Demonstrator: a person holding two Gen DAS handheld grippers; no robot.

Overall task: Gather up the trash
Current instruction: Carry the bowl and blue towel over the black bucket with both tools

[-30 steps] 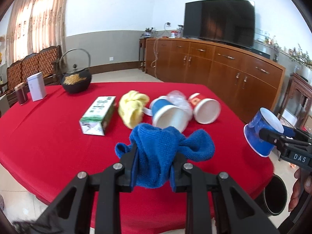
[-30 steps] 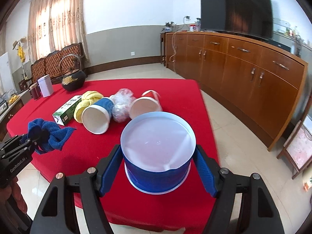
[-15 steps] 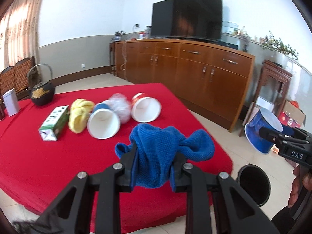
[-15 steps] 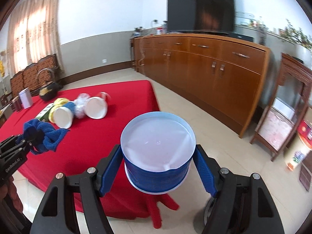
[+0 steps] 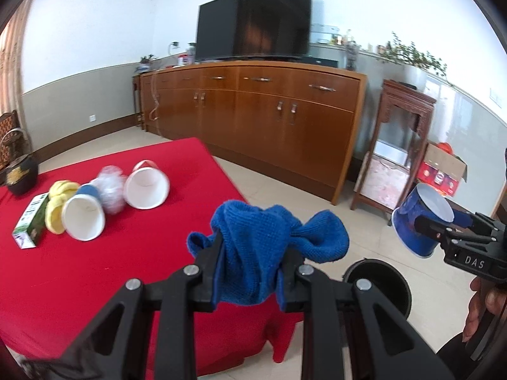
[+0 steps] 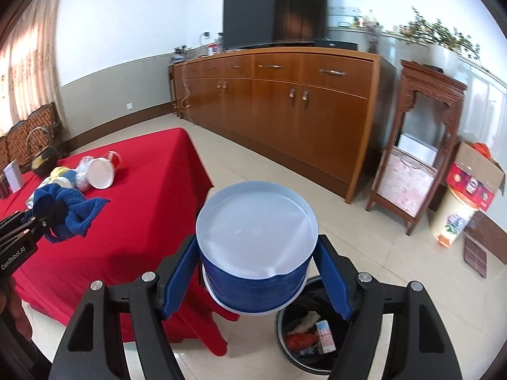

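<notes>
Carrying both loads toward the black trash bin (image 6: 317, 332), your right gripper (image 6: 257, 280) clamps the blue paper cup (image 6: 256, 253) above it; your left gripper (image 5: 252, 274) pinches the blue cloth (image 5: 263, 247).

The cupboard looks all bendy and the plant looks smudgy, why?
Both wrist views use fisheye lenses, so the straight wooden cupboard bows. In the right wrist view the plant and the room's edges are smeared; the blue cup in the right gripper stays sharp.
</notes>
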